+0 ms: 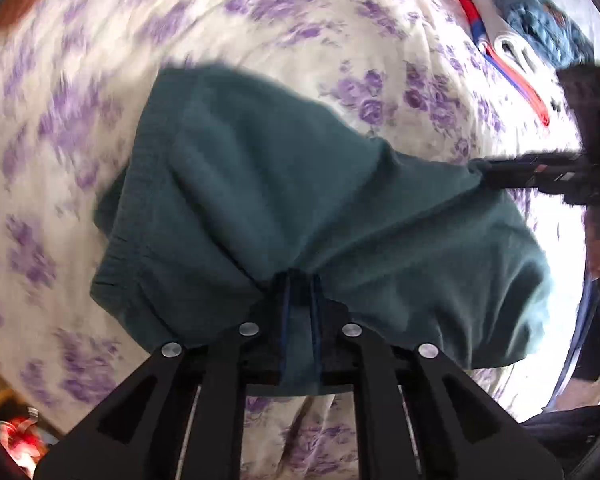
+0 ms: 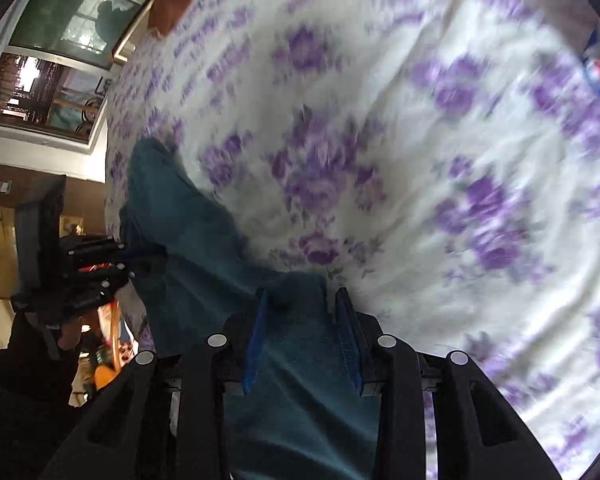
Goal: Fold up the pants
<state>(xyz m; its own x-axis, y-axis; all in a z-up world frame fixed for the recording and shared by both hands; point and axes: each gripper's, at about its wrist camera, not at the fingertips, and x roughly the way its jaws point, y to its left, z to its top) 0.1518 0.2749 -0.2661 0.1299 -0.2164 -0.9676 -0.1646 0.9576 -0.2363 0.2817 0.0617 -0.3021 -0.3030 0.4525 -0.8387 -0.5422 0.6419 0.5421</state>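
floral bedsheet (image 1: 300, 12) beneath teal pants (image 1: 284, 184); left claw (image 1: 300, 284) and right claw (image 2: 300, 300) both pinch them.

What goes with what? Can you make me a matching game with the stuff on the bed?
Things:
1. pants
2. bedsheet
3. folded pile
4. left gripper

Descriptions:
A. white with purple flowers
B. dark teal, held up at two spots
C. pinching teal cloth
D. lying at the far right of the bed

Pairs: 1-B, 2-A, 3-D, 4-C
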